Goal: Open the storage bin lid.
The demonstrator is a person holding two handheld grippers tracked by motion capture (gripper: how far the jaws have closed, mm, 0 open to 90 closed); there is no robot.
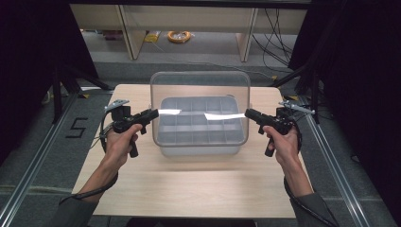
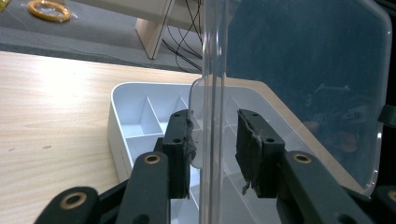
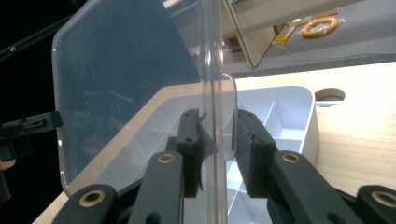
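Clear plastic lid [image 1: 200,94] stands raised over the divided box [image 1: 198,130] mid-tabletop [image 1: 189,189]; our left fingers [image 2: 180,140] and right fingers [image 3: 189,140] are clamped on its side edges, so we should lift both sides evenly

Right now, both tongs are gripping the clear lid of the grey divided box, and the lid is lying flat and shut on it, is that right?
Not quite. The lid is raised, standing open above the box, as the high view shows. The left tongs and right tongs do grip its two side edges.
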